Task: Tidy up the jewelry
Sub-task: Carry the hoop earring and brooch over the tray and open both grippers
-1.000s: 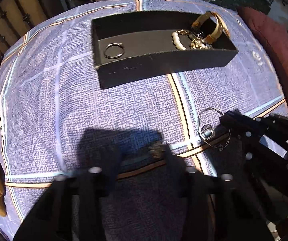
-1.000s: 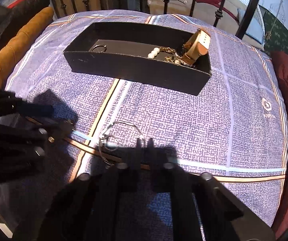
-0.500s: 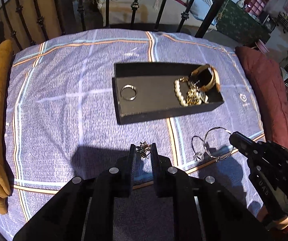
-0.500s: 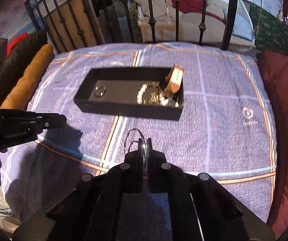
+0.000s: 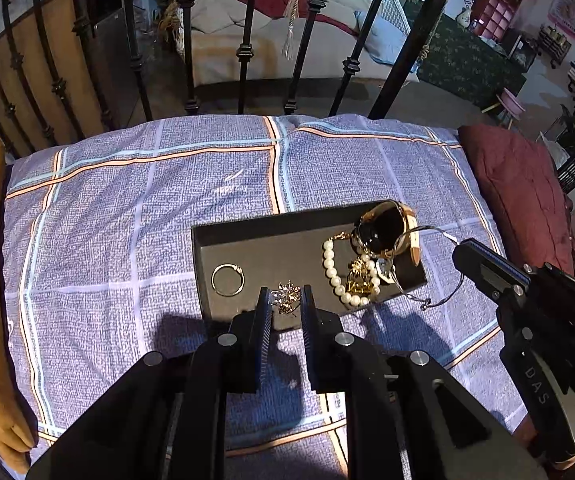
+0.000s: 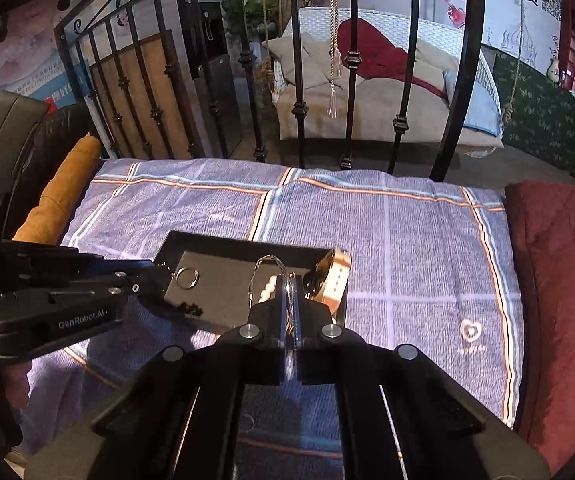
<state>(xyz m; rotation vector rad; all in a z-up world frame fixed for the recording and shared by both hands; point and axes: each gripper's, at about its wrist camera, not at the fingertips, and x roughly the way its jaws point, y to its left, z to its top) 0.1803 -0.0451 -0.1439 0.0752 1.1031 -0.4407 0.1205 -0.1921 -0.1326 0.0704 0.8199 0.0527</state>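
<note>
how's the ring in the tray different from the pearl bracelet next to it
The ring is a thin, plain metal hoop; the pearl bracelet is a string of round white beads. The ring is the smaller loop. The ring lies alone at the left end of the tray, touching nothing; the pearl bracelet sits at the right end, tangled with a gold chain beside a watch. Both lie flat inside the black tray.

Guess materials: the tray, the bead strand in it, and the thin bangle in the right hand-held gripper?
Tray: looks like matte black card or thin board; flat, dull, sharp folded walls.
Bead strand: glossy off-white round beads, pearl or imitation; cannot tell which.
Thin bangle: silvery metal wire, by its bright glints and fine rigid loop, pinched in the right hand-held gripper.
</note>
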